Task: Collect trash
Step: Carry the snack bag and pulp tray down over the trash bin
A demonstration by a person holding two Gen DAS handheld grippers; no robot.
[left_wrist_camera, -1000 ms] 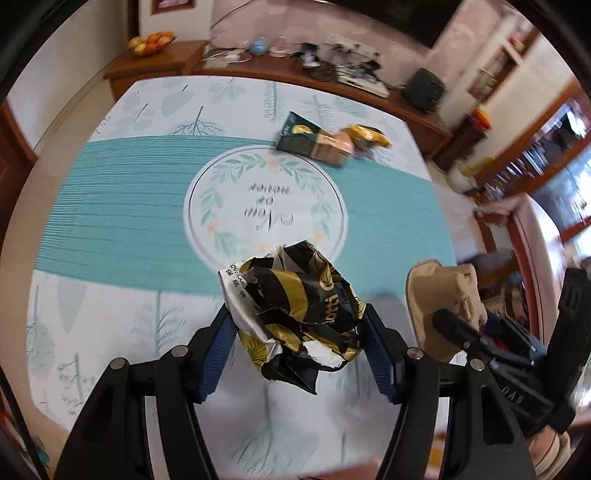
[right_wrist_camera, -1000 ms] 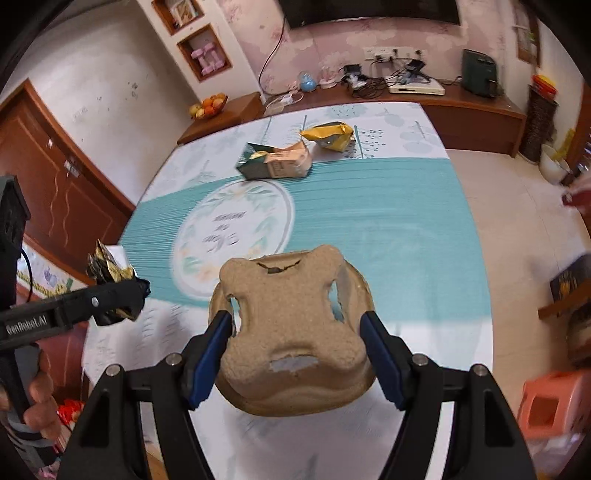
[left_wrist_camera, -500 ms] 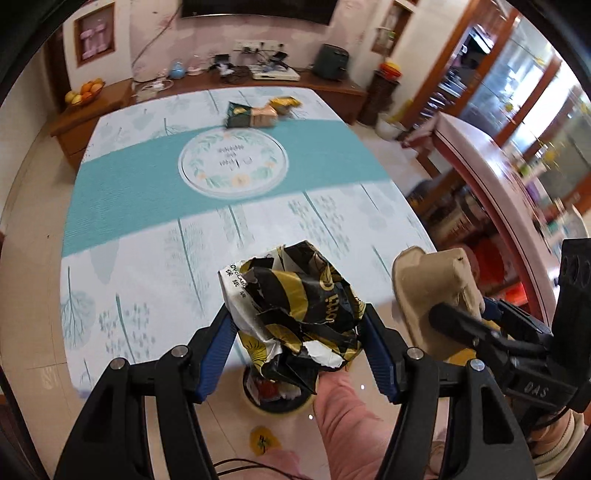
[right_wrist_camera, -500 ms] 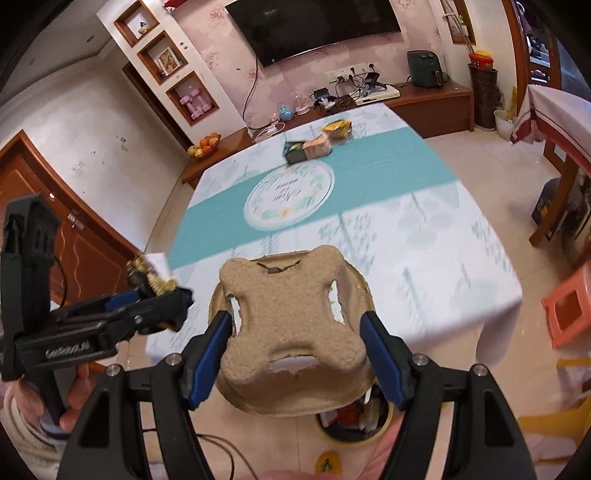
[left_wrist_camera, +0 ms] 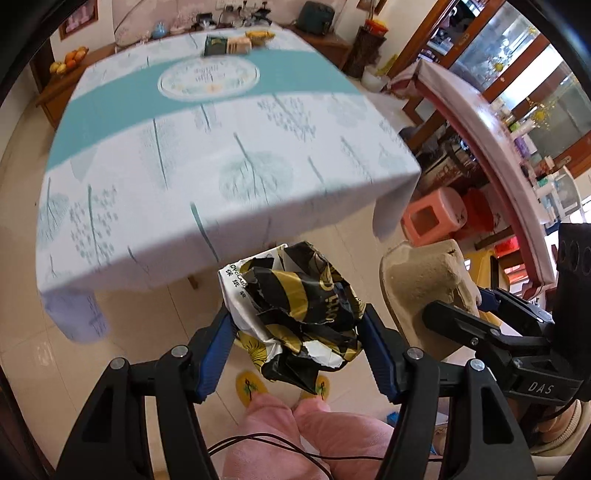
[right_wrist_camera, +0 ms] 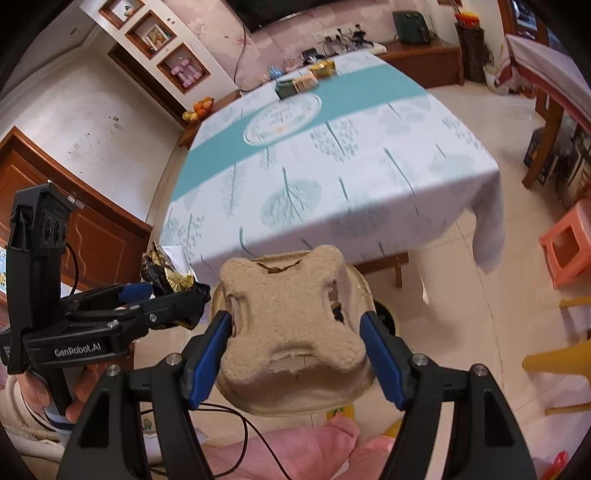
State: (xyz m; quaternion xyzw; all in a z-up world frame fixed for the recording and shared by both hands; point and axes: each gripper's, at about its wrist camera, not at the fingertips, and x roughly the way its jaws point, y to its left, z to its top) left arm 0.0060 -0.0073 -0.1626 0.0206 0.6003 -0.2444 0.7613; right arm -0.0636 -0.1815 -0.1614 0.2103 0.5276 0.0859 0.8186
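Note:
My left gripper (left_wrist_camera: 295,325) is shut on a crumpled black-and-gold wrapper (left_wrist_camera: 295,302), held off the table over the floor. My right gripper (right_wrist_camera: 297,339) is shut on a brown pulp cup carrier (right_wrist_camera: 291,332), also held off the table. The carrier shows in the left wrist view (left_wrist_camera: 421,291), the wrapper in the right wrist view (right_wrist_camera: 166,269). A dark round bin (right_wrist_camera: 382,314) on the floor is mostly hidden behind the carrier. A green packet (left_wrist_camera: 218,45), a tan packet (left_wrist_camera: 240,44) and a yellow wrapper (left_wrist_camera: 260,35) lie at the table's far end.
The table (left_wrist_camera: 221,166) with a white and teal cloth stands ahead, its near edge close. A pink stool (left_wrist_camera: 432,221) and a wooden bench (right_wrist_camera: 550,122) stand to the right. The person's pink-trousered legs (left_wrist_camera: 295,435) and yellow slippers (left_wrist_camera: 251,384) are below.
Both grippers have drawn back from above the table to beyond its near edge, over the floor, each still holding its item. The table now looks farther away.

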